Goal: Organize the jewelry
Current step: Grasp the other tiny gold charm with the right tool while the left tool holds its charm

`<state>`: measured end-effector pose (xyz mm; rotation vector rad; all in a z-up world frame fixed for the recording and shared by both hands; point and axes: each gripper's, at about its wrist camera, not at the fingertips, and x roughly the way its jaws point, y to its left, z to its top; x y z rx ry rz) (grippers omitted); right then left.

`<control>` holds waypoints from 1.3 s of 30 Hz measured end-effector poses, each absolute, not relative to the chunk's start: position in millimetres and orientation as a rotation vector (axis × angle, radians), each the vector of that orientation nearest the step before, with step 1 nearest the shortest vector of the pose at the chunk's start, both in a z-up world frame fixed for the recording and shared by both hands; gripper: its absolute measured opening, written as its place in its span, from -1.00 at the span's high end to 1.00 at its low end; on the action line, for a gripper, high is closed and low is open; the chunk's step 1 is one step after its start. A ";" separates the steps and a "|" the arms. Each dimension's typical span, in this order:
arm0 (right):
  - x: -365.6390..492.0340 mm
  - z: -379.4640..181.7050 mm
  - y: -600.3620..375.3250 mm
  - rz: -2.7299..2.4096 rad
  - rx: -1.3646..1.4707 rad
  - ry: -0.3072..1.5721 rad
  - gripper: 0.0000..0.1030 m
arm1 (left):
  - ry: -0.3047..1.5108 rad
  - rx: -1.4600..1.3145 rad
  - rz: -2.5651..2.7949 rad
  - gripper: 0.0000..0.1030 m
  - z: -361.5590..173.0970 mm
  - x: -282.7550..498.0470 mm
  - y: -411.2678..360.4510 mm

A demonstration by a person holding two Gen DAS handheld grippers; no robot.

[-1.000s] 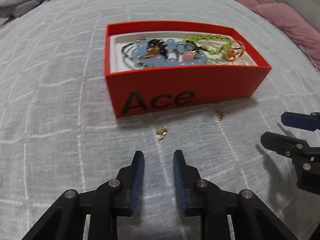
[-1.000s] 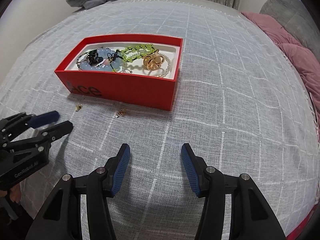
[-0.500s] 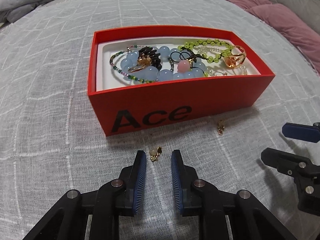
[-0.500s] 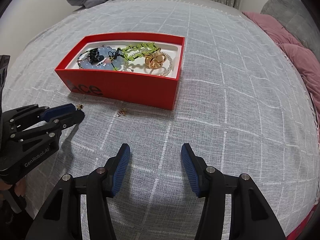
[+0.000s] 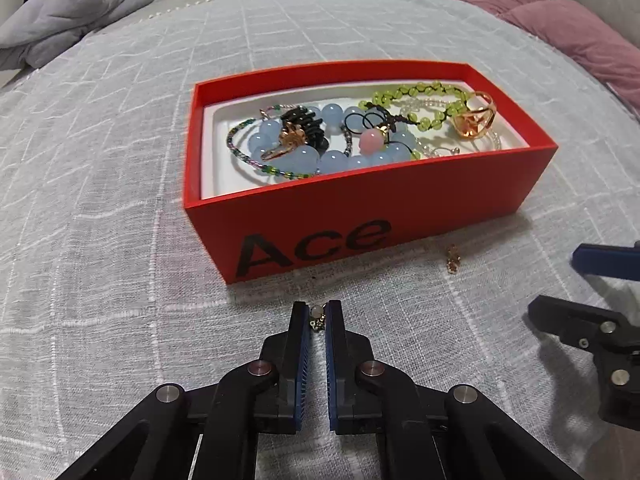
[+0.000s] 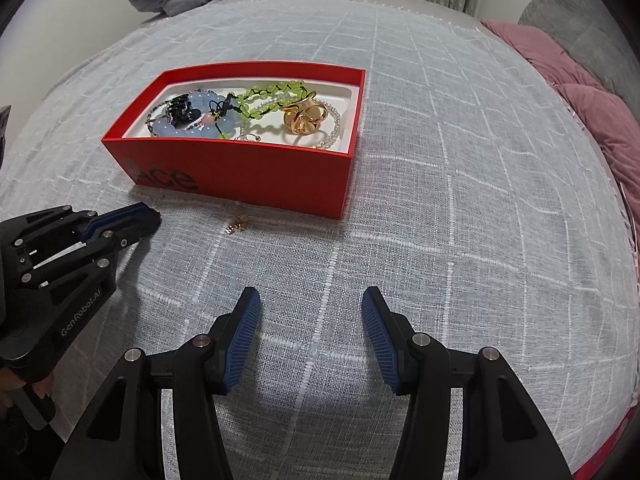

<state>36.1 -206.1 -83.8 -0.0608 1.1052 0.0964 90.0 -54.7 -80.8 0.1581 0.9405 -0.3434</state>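
Observation:
A red box [image 5: 400, 196] marked "Ace" sits on the bedspread and holds blue beads, a green bead bracelet, a gold ring and other pieces; it also shows in the right wrist view [image 6: 256, 164]. My left gripper [image 5: 316, 312] is shut on a small gold earring [image 5: 317, 318] just in front of the box. A second gold earring [image 5: 453, 258] lies loose on the cloth to the right, seen also in the right wrist view [image 6: 236, 225]. My right gripper [image 6: 311, 300] is open and empty, well short of the box.
A grey folded blanket [image 5: 68, 16] lies at the far left. Pink pillows [image 6: 592, 104] and a grey cushion line the right side. The white gridded bedspread [image 6: 460, 220] spreads around the box.
My left gripper moved forward to the near earring and closed its fingers on it. My right gripper stayed still and open.

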 end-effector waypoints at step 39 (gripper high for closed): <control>70.1 -89.2 -158.6 0.214 -0.045 1.030 0.69 | 0.951 0.087 -0.312 0.96 -71.8 84.5 -14.5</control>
